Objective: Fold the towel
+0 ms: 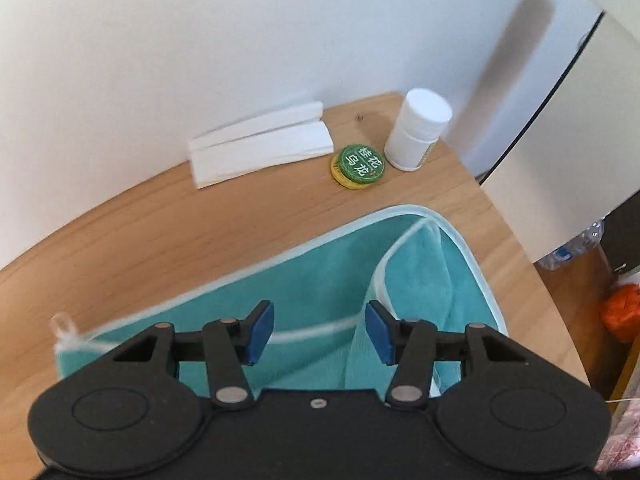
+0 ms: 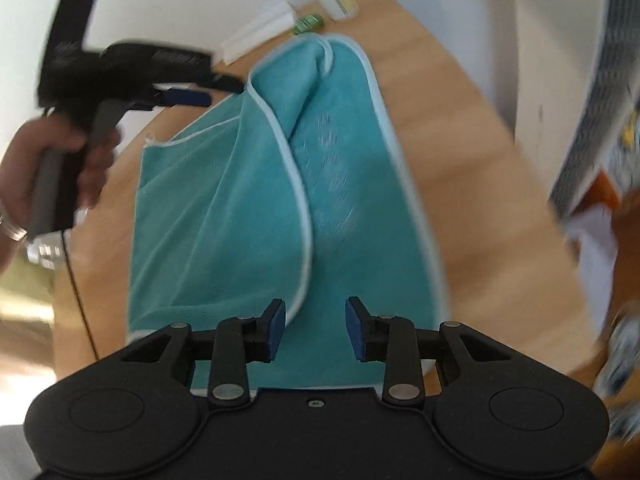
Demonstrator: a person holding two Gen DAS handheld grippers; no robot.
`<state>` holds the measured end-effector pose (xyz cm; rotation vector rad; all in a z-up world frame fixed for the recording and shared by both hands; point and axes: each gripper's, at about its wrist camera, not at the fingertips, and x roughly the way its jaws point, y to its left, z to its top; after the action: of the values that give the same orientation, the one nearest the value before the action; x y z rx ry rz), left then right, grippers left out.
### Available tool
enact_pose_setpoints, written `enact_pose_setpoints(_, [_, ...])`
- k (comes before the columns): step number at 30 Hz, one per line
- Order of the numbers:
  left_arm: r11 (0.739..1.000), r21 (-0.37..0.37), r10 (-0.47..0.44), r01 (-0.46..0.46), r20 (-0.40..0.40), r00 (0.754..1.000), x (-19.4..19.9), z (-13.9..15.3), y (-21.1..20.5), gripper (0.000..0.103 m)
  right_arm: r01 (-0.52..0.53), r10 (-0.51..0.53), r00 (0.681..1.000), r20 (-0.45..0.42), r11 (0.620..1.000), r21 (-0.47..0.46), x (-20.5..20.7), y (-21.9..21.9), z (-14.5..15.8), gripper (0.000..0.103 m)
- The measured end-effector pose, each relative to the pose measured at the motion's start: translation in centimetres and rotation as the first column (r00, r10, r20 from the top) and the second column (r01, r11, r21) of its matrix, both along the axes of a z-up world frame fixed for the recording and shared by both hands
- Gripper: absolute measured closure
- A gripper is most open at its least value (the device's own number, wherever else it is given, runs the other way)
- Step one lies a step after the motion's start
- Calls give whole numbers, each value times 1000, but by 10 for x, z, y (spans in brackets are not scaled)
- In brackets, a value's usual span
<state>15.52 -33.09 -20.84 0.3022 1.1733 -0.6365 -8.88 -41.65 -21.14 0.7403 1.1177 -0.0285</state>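
Note:
A teal towel (image 1: 320, 276) with a pale border lies on the wooden table (image 1: 160, 232), one flap folded loosely over itself on the right. My left gripper (image 1: 320, 334) hovers open above its near part, nothing between the blue pads. In the right wrist view the same towel (image 2: 240, 208) stretches away, rumpled, with a long fold ridge down the middle. My right gripper (image 2: 316, 330) is open over the towel's near end. The left gripper (image 2: 188, 98), held by a hand (image 2: 60, 168), sits at the towel's far left corner.
Folded white paper (image 1: 260, 144), a green round tin (image 1: 359, 166) and a white bottle (image 1: 418, 128) stand at the table's back by the wall. An orange item (image 1: 624, 312) lies beyond the right edge. A patterned box (image 2: 600, 120) is at the right.

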Motion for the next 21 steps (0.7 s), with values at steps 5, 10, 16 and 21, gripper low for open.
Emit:
enact_pose_setpoints(5, [998, 57, -37, 36, 13, 999, 4, -19, -24, 51, 89, -89, 996, -4, 996, 11, 5, 15, -8, 65])
enact_pose_setpoints(10, [997, 58, -51, 48, 37, 998, 7, -26, -38, 52, 142, -142, 990, -15, 990, -3, 16, 17, -16, 66])
enact_pose_setpoints(16, [997, 43, -58, 56, 45, 997, 10, -22, -48, 76, 106, -107, 994, -13, 992, -62, 19, 16, -9, 90])
enact_pose_setpoints(21, [993, 72, -103, 97, 81, 991, 6, -22, -63, 84, 96, -97, 995, -11, 992, -85, 11, 5, -2, 92])
